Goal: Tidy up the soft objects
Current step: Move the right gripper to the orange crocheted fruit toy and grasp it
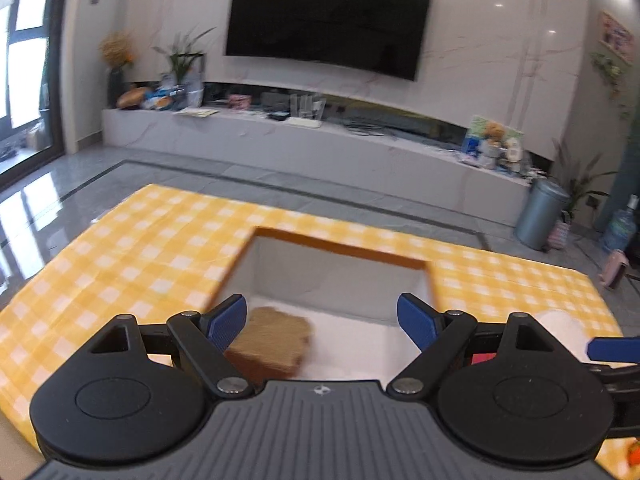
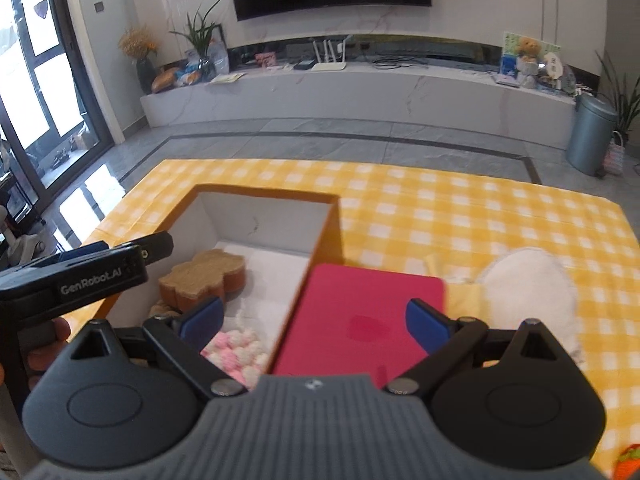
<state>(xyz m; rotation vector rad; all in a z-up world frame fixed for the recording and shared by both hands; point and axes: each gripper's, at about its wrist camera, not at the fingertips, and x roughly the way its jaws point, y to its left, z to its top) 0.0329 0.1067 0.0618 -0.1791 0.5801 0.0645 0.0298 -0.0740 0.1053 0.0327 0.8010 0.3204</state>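
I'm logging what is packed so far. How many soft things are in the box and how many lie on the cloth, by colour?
In the box:
Brown toast-shaped toy: 1
Pink-and-white fluffy item: 1
On the checked cloth:
White plush: 1
Orange item, cut off by the frame edge: 1
Total: 4

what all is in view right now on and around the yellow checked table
open cardboard box: one, orange outside, white inside, left on the yellow checked tablecloth
brown flower-shaped plush cushion: one, inside the box
pink and white fluffy item: one, near corner of the box
flat red lid-like panel: one, right beside the box
white fluffy pad: one, right of the red panel
orange item: one, bottom right edge, unclear
black wall television: one
grey pedal bin: one, on floor
left gripper: open, above the box
right gripper: open, empty
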